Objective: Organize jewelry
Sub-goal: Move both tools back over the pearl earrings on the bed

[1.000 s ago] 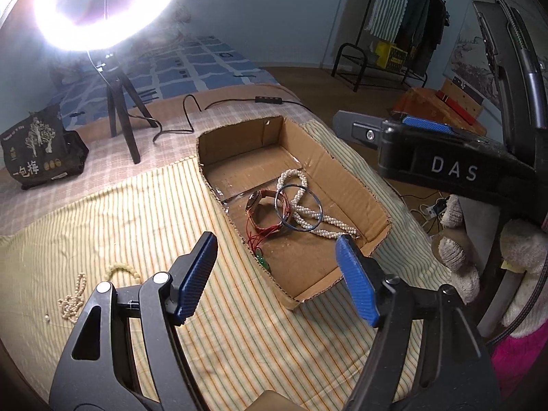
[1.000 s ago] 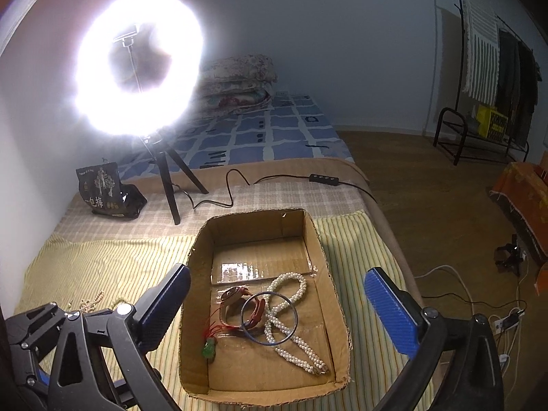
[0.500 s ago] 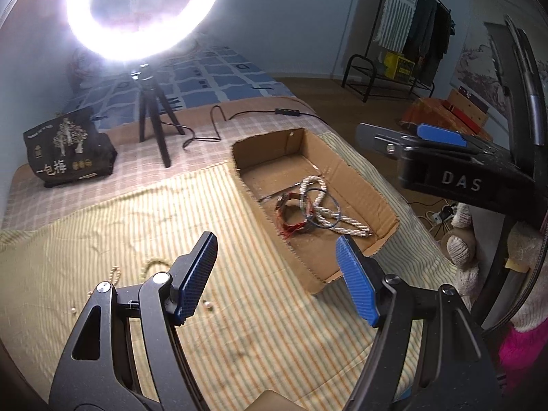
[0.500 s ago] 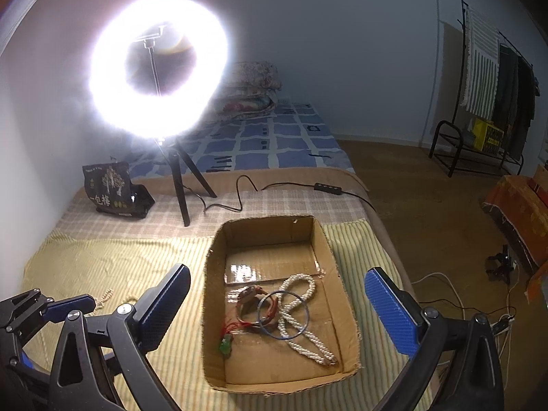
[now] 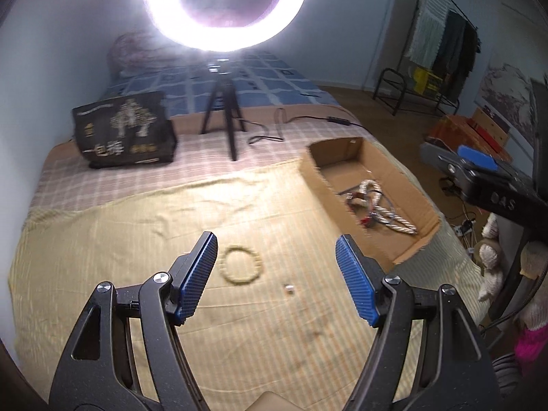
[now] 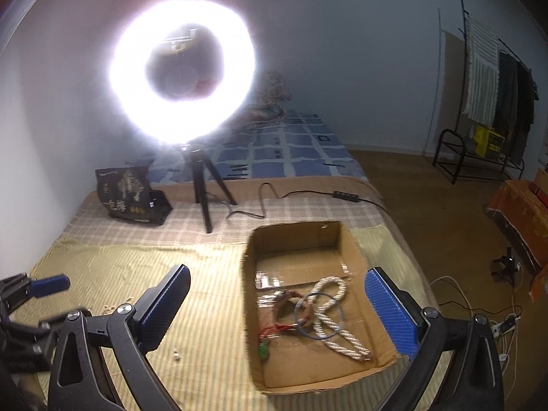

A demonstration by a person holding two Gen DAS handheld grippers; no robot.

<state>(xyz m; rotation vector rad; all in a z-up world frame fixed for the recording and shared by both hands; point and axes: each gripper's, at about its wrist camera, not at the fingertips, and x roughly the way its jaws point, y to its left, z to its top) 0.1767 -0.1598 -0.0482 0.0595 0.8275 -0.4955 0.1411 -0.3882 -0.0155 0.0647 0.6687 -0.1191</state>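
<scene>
**A:** Quick status: left gripper [image 5: 275, 275] has swung off the cardboard box [image 5: 416, 202] toward the left half of the striped cloth [image 5: 120, 233]. A second ago the box sat between its fingers; now the beaded bracelet [image 5: 242, 266] lies there instead, just inside the left finger [image 5: 197, 274].

**B:** Grip state?

**A:** Jaws spread wide, nothing held. Bracelet lies flat on the cloth, not touched. One loose bead [image 5: 289, 288] close by, toward the near edge.

**B:** Right side?

**A:** Right gripper [image 6: 277, 308] also wide apart and empty, hovering over the box's near end. View barely shifted.

**B:** Box contents?

**A:** White bead rope [image 6: 330, 315], blue ring [image 6: 320, 315], a reddish bracelet [image 6: 286, 303], and a red cord with a green pendant [image 6: 263, 349], all tangled mid-floor. Box sits at the right edge of the bed.

**B:** So what's the step?

**A:** Looks like the left is lining up on the bracelet for pickup, then into the box. More small beads [image 6: 109, 307] scattered near the left edge, so I'd say we're partway.

**B:** Risk?

**A:** Thin ring flat on soft cloth: fingers may pinch fabric too.
</scene>
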